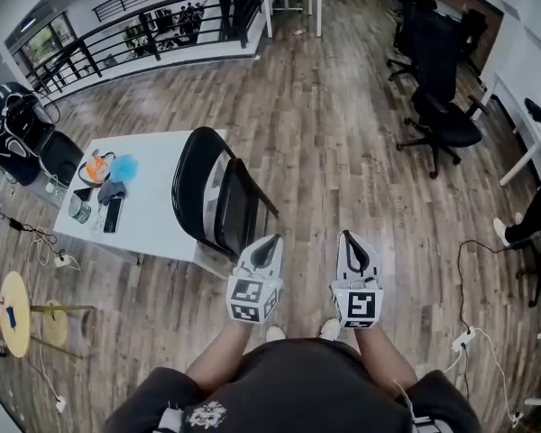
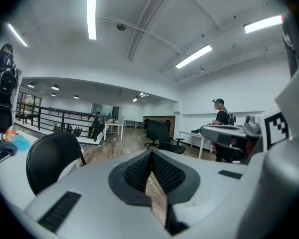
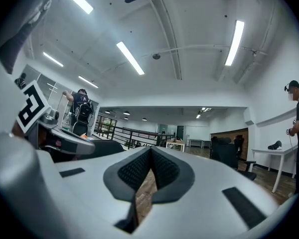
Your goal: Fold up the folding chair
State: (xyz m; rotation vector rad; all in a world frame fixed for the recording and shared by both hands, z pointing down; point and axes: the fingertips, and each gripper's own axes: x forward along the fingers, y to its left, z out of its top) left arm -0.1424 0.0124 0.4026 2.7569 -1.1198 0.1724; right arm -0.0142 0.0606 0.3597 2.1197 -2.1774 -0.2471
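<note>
Though apparently not yet folded, logged as standing side-on: folding chair, black, backrest against the white table, seat toward open floor, seat edge running away from the wearer, ahead and left of both grippers. Left gripper nearer, just beside the seat's near corner, jaws pressed together on nothing. Right gripper farther right, well clear, jaws likewise closed, empty.

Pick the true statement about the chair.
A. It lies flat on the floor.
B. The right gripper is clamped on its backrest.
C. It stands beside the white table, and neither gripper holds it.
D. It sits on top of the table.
C: the chair stands on the floor beside the table, and the left gripper and right gripper have their jaws together on nothing.
</note>
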